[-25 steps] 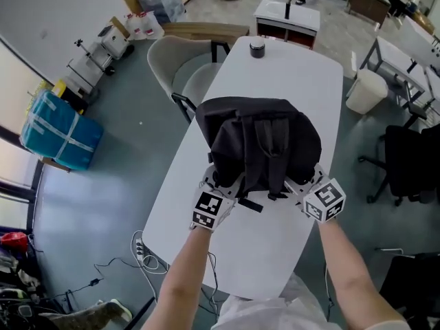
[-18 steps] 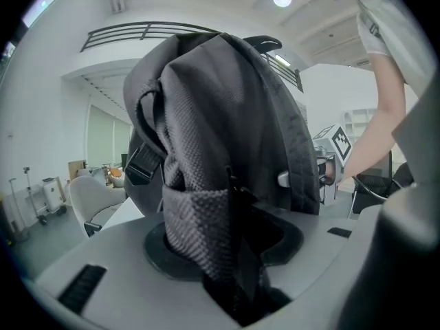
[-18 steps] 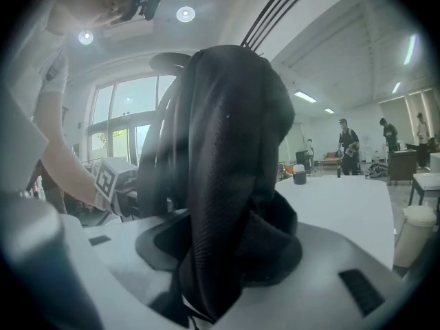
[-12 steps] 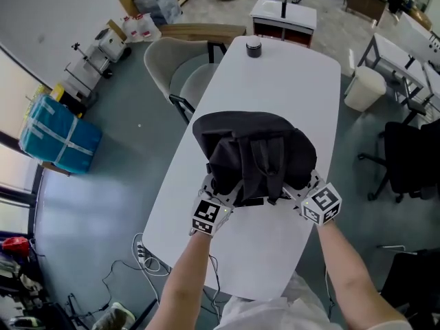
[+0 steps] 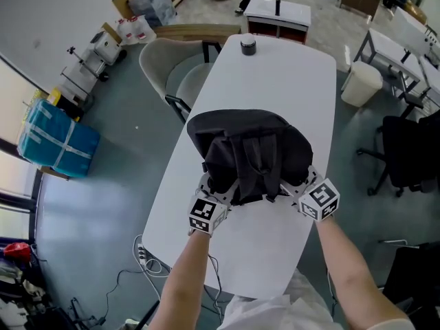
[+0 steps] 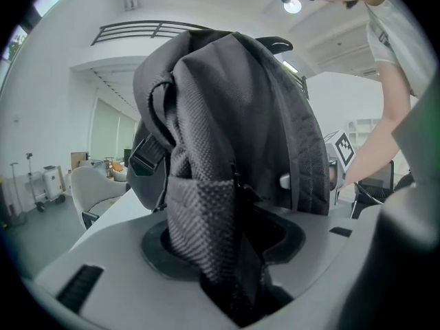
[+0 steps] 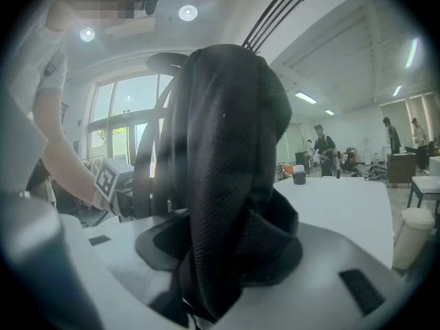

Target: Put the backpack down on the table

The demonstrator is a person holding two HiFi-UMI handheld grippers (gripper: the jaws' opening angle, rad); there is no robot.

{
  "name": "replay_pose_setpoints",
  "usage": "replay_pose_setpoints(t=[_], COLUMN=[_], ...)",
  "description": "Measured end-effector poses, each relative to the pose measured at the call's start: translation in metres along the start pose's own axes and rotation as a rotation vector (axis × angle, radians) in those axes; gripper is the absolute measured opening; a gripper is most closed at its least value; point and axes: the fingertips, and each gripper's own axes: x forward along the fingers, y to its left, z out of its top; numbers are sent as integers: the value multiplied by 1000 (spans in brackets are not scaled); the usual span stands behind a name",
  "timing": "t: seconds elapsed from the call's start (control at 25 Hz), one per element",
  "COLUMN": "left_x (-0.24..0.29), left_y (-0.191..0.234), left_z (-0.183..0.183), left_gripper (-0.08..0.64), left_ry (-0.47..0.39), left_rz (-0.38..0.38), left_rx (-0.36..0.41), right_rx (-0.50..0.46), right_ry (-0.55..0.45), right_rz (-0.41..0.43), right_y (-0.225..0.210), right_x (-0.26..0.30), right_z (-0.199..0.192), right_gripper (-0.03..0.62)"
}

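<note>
left tongs [image 5: 208, 184] are opening, with a fold of the dark backpack [image 5: 251, 143] lying between them. right tongs [image 5: 304, 179] are pinching fabric on the bag's other side. the backpack is sitting on the white desk [image 5: 275, 74], toward the person's end, its straps facing the person. a small dark container [image 5: 248, 45] is standing at the far end.

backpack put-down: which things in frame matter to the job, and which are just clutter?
In the job:
backpack
white table
left gripper, jaws opening, backpack fabric between them
right gripper, closed on backpack fabric

Lying about:
dark jar at the table's far end
grey chair
blue bundle on the floor
white bin
black office chair
</note>
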Motion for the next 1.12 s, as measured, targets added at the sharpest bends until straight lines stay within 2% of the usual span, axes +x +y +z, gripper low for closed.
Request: replay_pose_setpoints(t=[0.4,0.68,0.84,1.12], left_x=[0,-4,-17,-54], left_y=[2,6,14,24], left_z=[-1,-1,0,3], left_gripper=[230,279,305,305], left_ry=[27,65,78,93], left_rz=[18,52,92,194], left_rx=[-17,-50,-71,-136], right_rx=[5,16,22,29], right_ry=[10,56,59,93], right_rz=[-28,-44,-70,-123], right_y=[-4,-7,-12,-14], right_x=[-1,-5,-18,-51], right_z=[0,-1,4,4], right_gripper=[236,275,293,293])
